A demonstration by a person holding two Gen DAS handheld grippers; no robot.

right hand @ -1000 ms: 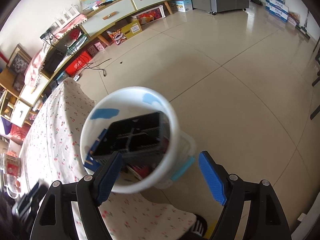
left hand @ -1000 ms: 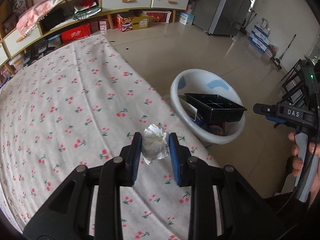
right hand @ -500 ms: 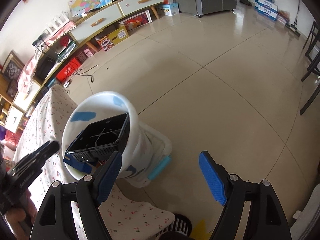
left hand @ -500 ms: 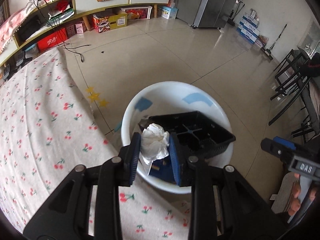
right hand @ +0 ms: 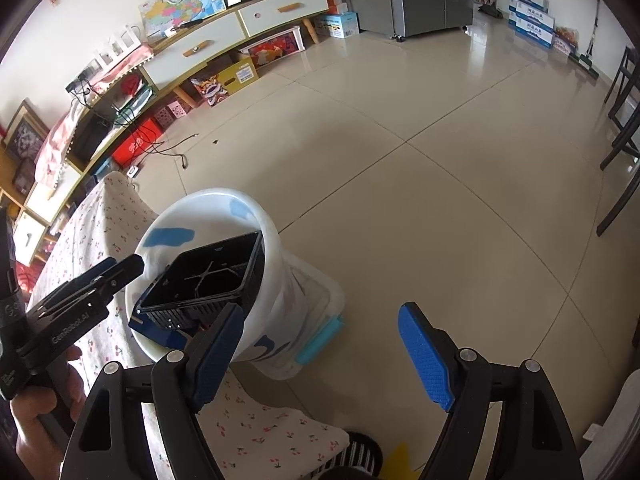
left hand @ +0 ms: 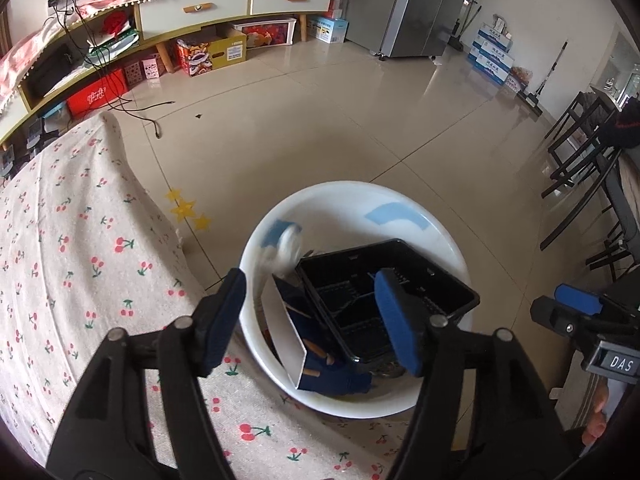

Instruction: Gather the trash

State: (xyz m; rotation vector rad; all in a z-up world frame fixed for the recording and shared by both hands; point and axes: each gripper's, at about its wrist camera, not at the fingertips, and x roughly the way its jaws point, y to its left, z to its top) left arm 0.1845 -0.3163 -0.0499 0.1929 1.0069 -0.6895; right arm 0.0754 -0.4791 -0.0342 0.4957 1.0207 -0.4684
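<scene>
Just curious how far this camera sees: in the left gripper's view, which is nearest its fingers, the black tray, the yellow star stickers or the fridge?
1. Black tray, in the bucket right by the fingers.
2. Star stickers, on the floor to the left.
3. Fridge, far back against the wall.

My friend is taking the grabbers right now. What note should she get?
Left gripper: jaws opening over the white bucket, nothing between them.
A blurred white wad is dropping inside the bucket rim.
Right gripper: open, empty, beside the bucket.
In the bucket: black tray, blue carton.
Done: the wad is let go.
Left: look over the cherry tablecloth for more trash; none shows here.
</scene>
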